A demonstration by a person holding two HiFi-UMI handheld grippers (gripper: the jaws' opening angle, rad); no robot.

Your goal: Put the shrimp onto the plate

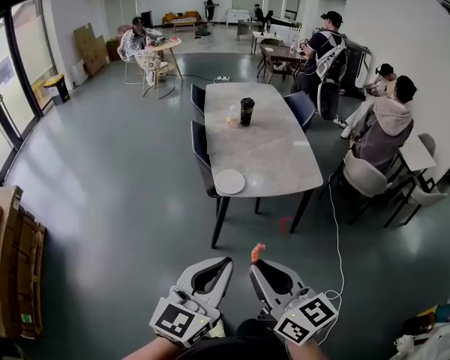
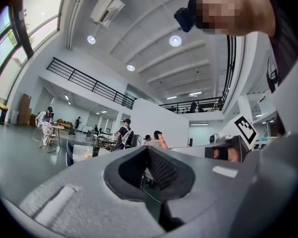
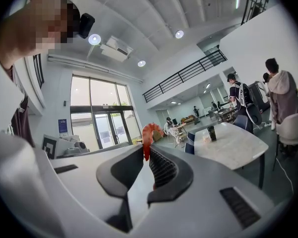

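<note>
Long pale counter (image 1: 266, 145) well ahead, right tool (image 1: 259, 267) low in front, left tool (image 1: 223, 264) beside it, jaws closed on nothing, white plate (image 1: 229, 181) at counter's near end, orange shrimp (image 1: 257, 252) pinched upright in the right tool's tips, well apart from the plate

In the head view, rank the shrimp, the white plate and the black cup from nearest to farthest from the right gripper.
1. shrimp, held at the right gripper tips.
2. white plate, near end of the table.
3. black cup, table's far half.
</note>
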